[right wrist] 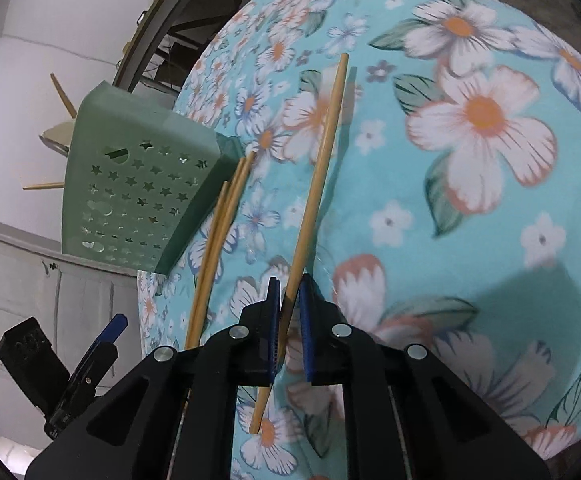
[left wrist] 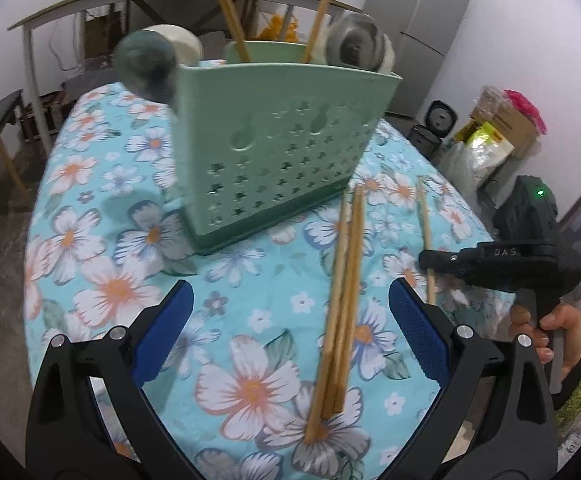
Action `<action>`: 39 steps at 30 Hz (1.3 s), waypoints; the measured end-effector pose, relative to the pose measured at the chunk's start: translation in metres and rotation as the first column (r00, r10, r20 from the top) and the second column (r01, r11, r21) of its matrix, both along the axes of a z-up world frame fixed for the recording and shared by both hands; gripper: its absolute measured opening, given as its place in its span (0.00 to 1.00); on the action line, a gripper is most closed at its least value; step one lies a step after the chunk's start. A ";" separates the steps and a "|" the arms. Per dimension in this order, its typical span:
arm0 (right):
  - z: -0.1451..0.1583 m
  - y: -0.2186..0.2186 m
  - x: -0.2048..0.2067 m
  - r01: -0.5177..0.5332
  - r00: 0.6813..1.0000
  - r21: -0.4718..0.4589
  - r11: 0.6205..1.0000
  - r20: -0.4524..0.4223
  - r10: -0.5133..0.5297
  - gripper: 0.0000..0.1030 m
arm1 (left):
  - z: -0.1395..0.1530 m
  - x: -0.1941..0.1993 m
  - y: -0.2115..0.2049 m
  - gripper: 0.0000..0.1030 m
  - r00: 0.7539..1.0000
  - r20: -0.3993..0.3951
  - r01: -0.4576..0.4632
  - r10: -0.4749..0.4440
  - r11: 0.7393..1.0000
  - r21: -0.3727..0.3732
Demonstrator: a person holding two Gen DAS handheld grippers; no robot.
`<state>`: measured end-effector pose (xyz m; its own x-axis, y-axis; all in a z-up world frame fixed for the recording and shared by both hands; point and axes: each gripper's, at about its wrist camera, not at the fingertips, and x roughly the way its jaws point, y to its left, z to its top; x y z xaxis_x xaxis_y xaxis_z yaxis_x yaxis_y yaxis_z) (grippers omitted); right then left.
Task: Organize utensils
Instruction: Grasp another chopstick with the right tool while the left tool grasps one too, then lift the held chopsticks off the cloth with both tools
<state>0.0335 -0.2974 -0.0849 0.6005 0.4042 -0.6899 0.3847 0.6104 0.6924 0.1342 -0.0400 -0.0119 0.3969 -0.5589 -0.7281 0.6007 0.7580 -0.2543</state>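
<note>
The right tool (right wrist: 289,304) has its ribbed blue pads pressed in on a single chopstick (right wrist: 317,184), a slim, smooth, pale-wood rod; the jaws stand nearly together with the stick between them. Its long axis runs away from the tool over the bench (right wrist: 490,220), the far tip angled slightly to the right in the right wrist view, the near end poking out behind the pads. The bench wears a soft turquoise cloth printed with white-and-orange flowers. Just to the left lies a bundle of chopsticks (left wrist: 340,304), side by side, their far ends reaching toward the base of the utensil holder (left wrist: 278,152), a mint-green plastic box with star-shaped perforations. It holds upright chopsticks (left wrist: 226,8) leaning apart and round metal spoon bowls (left wrist: 356,42), blurred. The left tool (left wrist: 290,332) hangs spread wide above the bundle, its blue pads gripping nothing.
</note>
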 end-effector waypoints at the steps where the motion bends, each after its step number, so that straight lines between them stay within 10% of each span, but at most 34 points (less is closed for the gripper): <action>1: -0.001 0.001 0.000 0.001 1.000 0.000 1.000 0.001 -0.001 0.10 | -0.001 0.002 -0.003 0.84 1.000 -0.010 0.015 -0.015 1.000 -0.004; 9: -0.001 0.004 0.001 -0.001 1.000 -0.013 1.000 0.001 0.001 0.10 | -0.024 0.013 -0.027 0.38 0.983 -0.155 0.097 -0.098 0.995 -0.017; 23: 0.000 0.003 -0.001 -0.003 1.000 -0.007 1.000 0.010 0.003 0.10 | -0.049 0.021 -0.039 0.06 0.954 -0.277 0.117 -0.117 0.993 -0.019; 39: 0.000 0.002 -0.003 -0.019 1.000 0.004 1.000 0.008 0.019 0.10 | -0.029 0.007 -0.023 0.05 0.964 -0.245 0.101 -0.099 0.995 -0.003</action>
<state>0.0301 -0.2950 -0.0854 0.5983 0.4185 -0.6833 0.3676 0.6143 0.6982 0.1412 -0.0627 -0.0406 0.1483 -0.5789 -0.8018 0.5939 0.7004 -0.3959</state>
